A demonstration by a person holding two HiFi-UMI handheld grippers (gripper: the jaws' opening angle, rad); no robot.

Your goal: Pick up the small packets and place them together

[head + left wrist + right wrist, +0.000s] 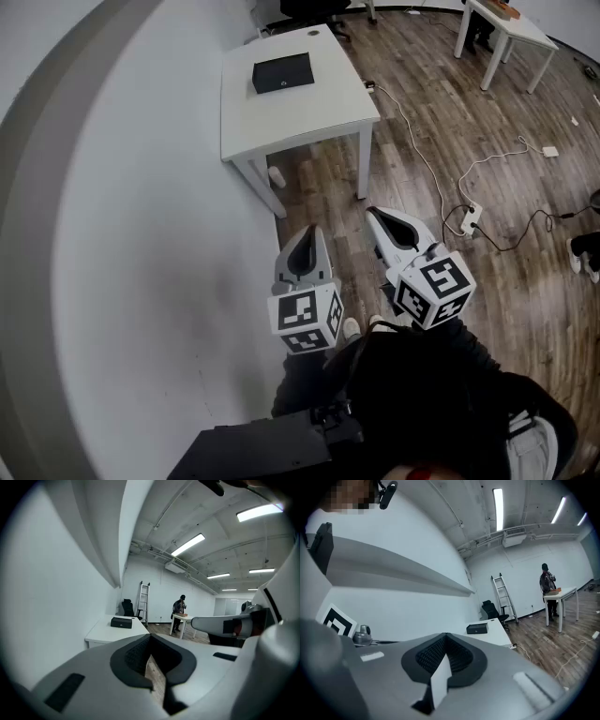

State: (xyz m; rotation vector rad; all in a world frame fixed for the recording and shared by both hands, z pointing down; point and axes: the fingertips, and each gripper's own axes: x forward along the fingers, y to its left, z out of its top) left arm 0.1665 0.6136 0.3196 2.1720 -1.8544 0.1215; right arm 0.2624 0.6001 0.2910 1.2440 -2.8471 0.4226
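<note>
No small packets show in any view. In the head view both grippers are held side by side above a wooden floor, beside a white wall. The left gripper (308, 231) has its jaws together with nothing between them. The right gripper (376, 214) stands a little further forward, jaws also closed and empty. In the left gripper view the left gripper (151, 639) points toward a white table, and the right gripper (220, 623) crosses the right side. In the right gripper view the right gripper (446, 641) points the same way, with the left gripper's marker cube (335, 618) at the left edge.
Ahead, a white table (309, 117) carries a black box (281, 72). A second white table (514, 30) is far right, and a person (178, 609) stands at it. Cables and a power strip (468, 221) lie on the floor. A ladder (144, 601) leans on the far wall.
</note>
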